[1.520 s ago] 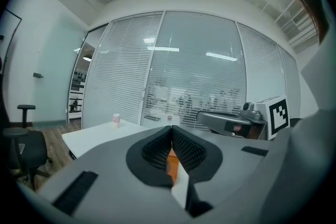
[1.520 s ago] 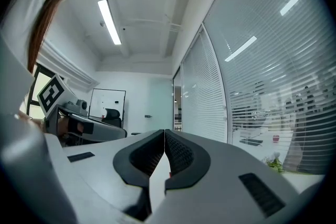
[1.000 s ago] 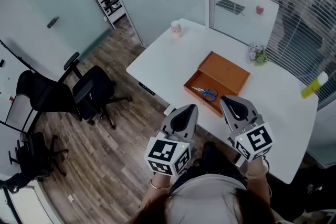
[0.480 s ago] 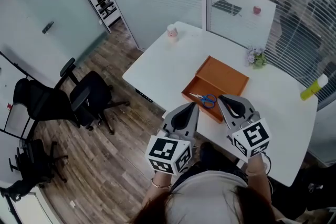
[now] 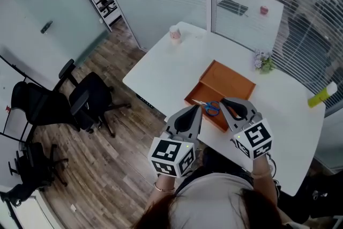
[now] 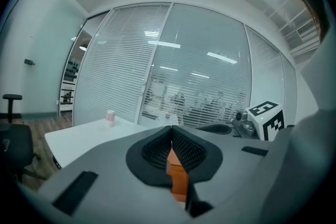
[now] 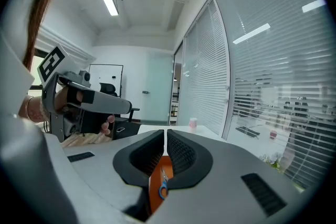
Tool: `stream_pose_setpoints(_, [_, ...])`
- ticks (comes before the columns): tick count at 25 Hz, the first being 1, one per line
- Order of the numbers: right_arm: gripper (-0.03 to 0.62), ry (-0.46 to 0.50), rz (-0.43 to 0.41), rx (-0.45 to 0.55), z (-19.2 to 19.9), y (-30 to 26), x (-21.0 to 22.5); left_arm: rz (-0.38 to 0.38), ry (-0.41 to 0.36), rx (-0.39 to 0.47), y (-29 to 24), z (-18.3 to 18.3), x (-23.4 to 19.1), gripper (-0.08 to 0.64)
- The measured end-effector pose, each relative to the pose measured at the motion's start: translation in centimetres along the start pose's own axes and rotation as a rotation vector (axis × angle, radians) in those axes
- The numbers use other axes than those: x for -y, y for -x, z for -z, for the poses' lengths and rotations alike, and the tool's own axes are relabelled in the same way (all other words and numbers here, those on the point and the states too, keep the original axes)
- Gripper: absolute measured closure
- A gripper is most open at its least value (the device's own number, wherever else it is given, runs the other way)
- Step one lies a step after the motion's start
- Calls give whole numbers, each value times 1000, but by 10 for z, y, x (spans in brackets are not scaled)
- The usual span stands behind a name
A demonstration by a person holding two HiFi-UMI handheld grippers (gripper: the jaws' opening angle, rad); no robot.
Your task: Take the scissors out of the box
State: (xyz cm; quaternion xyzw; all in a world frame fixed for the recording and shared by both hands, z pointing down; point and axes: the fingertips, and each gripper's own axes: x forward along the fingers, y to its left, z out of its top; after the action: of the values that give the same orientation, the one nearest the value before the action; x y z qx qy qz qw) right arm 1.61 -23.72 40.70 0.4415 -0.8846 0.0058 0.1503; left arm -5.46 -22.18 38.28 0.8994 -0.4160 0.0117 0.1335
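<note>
As left gripper (image 5: 197, 110) and right gripper (image 5: 225, 101) move closer toward the box (image 5: 230, 79), both jaws together and empty, scissors (image 5: 213, 109) lie inside; grasp pending.

No letters, numbers, brand names or labels are showing legibly in any view. The only sign-like marks are the black-and-white square markers, and these are carrying block patterns, not characters.

In the head view, lower centre of the frame, the markers are showing on the cube (image 5: 171, 157) of the left gripper (image 5: 198, 109) and on the cube (image 5: 253, 139) of the right gripper (image 5: 224, 101).

In the left gripper view, one marker face is showing at the right middle of the frame. In the right gripper view, one is showing at the left middle of the frame.
</note>
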Motion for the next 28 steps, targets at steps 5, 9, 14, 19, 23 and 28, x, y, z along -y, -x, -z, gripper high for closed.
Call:
stream_pose_setpoints(5, [560,6,-29,-58,13,-16,6,-24,19,-3,-12,2,-10,540])
stream_pose_setpoints(9, [557,27,-51,-117,28,-26,9,-38,30,3,-20,1,-16,540])
stream_pose_setpoints(14, [517,43,-69,-176,46,-36,12,-50,52,2,-28,3,-21,540])
stream_pose_setpoints(19, [514,53,-91,-237,69,-45,13,-62,62,-16,-34,9,-23,540])
stream_pose_setpoints(23, [511,47,-111,-279,87,-53,9,-75,72,-29,-36,13,-28,540])
stream_pose_setpoints(28, [505,35,-139,-310,100,-61,4,-87,81,-42,-38,16,-32,540])
